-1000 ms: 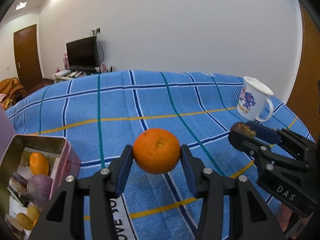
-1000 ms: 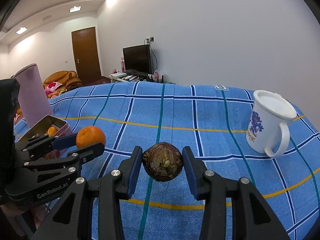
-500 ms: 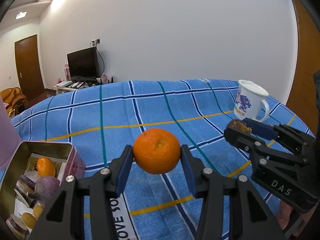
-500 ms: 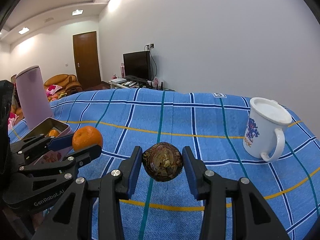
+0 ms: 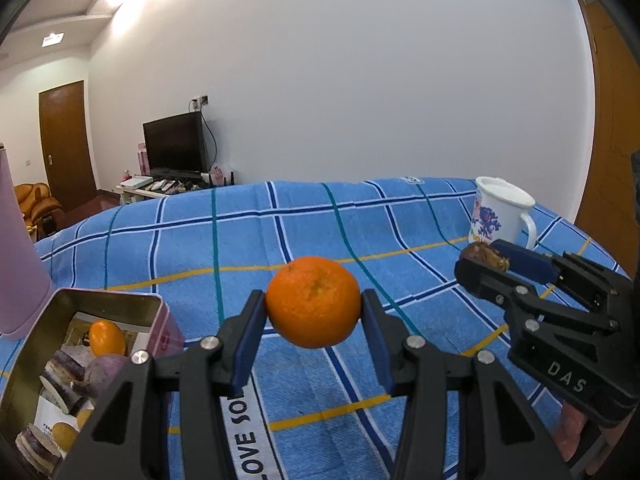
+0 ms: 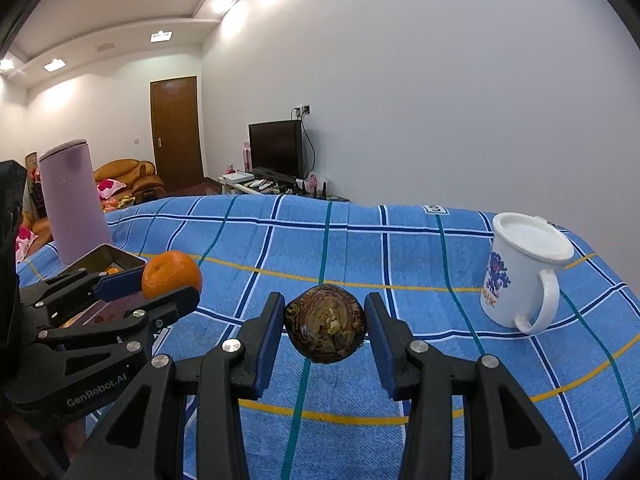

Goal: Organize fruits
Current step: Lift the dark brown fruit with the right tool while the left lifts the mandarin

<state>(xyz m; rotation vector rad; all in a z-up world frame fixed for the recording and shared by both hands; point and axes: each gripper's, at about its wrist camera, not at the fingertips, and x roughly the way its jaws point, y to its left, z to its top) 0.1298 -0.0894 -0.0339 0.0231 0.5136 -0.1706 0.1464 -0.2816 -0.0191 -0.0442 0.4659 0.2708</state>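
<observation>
My left gripper is shut on an orange and holds it above the blue checked cloth. It also shows in the right wrist view at the left. My right gripper is shut on a dark brown round fruit, held above the cloth; it shows in the left wrist view at the right. An open pink tin at lower left holds a small orange fruit, a purple fruit and several other pieces.
A white mug with a blue print stands at the right on the cloth. A tall lilac canister stands behind the tin. A TV, a door and a sofa lie beyond the table.
Both grippers have risen and tilted up a little with their fruits still held; the tin and mug sit lower in view. The grips have not changed.
</observation>
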